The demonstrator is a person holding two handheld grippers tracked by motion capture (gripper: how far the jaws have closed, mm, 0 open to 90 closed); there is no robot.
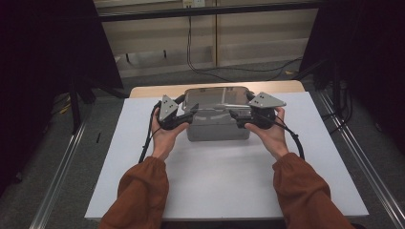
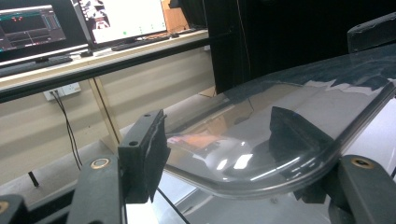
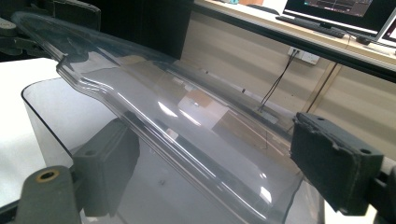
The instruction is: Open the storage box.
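A clear plastic box (image 1: 217, 130) stands at the middle rear of the white table top (image 1: 224, 186). Its clear lid (image 1: 217, 98) hangs slightly above it, held at both short ends. My left gripper (image 1: 188, 114) is shut on the lid's left end, my right gripper (image 1: 235, 114) on its right end. In the left gripper view the lid (image 2: 289, 102) runs between the jaws, one pad over it and one seen through it. In the right gripper view the lid (image 3: 154, 93) slants over the box wall (image 3: 56, 116).
Metal rails (image 1: 62, 167) run along the floor on both sides of the table. A cable (image 1: 191, 57) hangs down the pale wall behind. Monitors (image 2: 121, 18) and a keyboard sit on a desk beyond. Dark curtains (image 1: 43, 57) flank the table.
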